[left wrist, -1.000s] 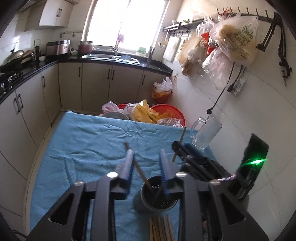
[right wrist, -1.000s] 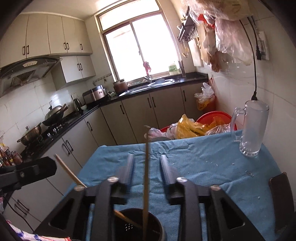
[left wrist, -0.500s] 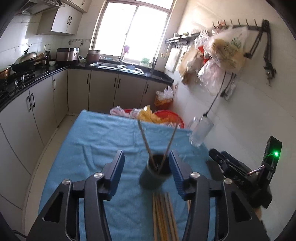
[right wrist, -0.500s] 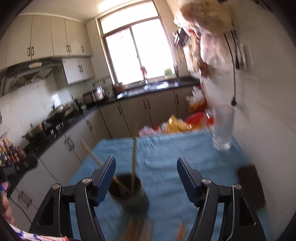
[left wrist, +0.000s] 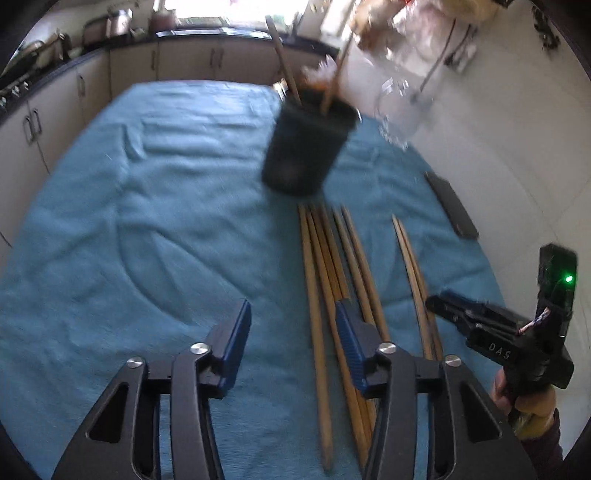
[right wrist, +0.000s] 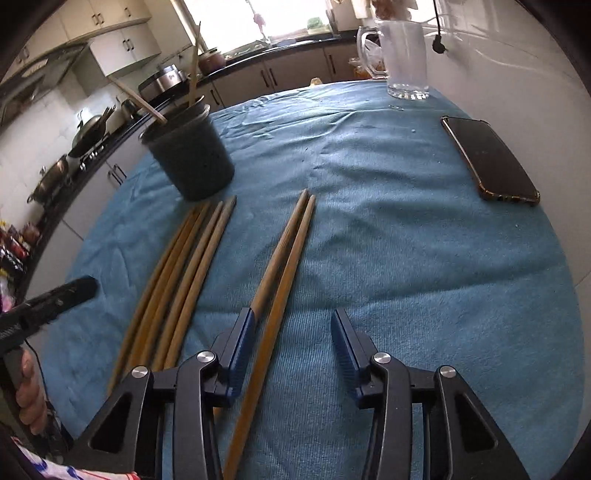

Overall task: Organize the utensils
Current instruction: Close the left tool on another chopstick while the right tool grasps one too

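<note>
Below, the left gripper (left wrist: pixel 291 332) is closing over a bundle of chopsticks (left wrist: pixel 332 280) on the blue-clothed bench (left wrist: pixel 147 221), one stick between its jaws, unpinched. Meanwhile the right gripper (right wrist: pixel 291 339) is closing around a separate pair (right wrist: pixel 284 258), one stick lying between its pads, ungripped. Beyond stands the dark holder (right wrist: pixel 192 155) with two chopsticks.

Blue towel-like cloth (right wrist: pixel 369 240) spread over the table, rumpled in places. Glass mug (right wrist: pixel 404 55) upright at the far edge, by the white wall. Dark phone (right wrist: pixel 487 158) flat on the cloth near that wall, well apart from the mug. Beyond: cabinets (right wrist: pixel 258 79) under a dark counter, bright window (right wrist: pixel 258 18), wok (right wrist: pixel 88 129) on the stove.
</note>
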{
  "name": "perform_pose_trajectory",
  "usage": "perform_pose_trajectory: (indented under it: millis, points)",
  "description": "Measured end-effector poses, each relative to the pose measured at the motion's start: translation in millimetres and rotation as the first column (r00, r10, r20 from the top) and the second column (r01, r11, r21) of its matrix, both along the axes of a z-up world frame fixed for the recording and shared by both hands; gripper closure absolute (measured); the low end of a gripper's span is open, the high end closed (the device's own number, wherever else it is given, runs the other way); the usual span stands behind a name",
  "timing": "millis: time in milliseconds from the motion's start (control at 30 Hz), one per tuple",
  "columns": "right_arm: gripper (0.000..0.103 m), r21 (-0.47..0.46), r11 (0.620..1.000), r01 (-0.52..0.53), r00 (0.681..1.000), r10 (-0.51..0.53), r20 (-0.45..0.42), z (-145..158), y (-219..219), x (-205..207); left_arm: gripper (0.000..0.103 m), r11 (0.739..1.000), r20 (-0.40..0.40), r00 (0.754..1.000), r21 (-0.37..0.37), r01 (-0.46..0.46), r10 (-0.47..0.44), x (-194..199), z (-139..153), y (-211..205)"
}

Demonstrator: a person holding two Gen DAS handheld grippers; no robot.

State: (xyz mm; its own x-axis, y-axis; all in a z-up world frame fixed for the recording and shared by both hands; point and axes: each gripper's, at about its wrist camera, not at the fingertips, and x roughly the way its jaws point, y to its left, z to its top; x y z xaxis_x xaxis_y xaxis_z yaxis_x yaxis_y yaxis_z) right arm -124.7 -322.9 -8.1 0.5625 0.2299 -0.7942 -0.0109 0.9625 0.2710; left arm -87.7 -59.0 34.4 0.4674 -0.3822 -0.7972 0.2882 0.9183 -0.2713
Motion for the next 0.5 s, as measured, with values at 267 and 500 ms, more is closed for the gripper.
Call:
perform_pose_trajectory:
  millis: [267, 500]
  points:
    - [0.058, -0.103, 0.995, -0.019, 0.999, 0.022, 0.027, -0.7, 12.4, -1.4, 0.085, 0.997, -0.042, 0.997, 0.048, 0.06, -0.058, 10.3, -21.6, -19.3]
    - [0.069, -0.192, 0.981, -0.017, 1.0, 0.021, 0.021, -0.8, 21.2, 2.1, 0.096, 0.992, -0.038, 0.997, 0.105, 0.065, -0.062, 18.3, -21.7, -29.9]
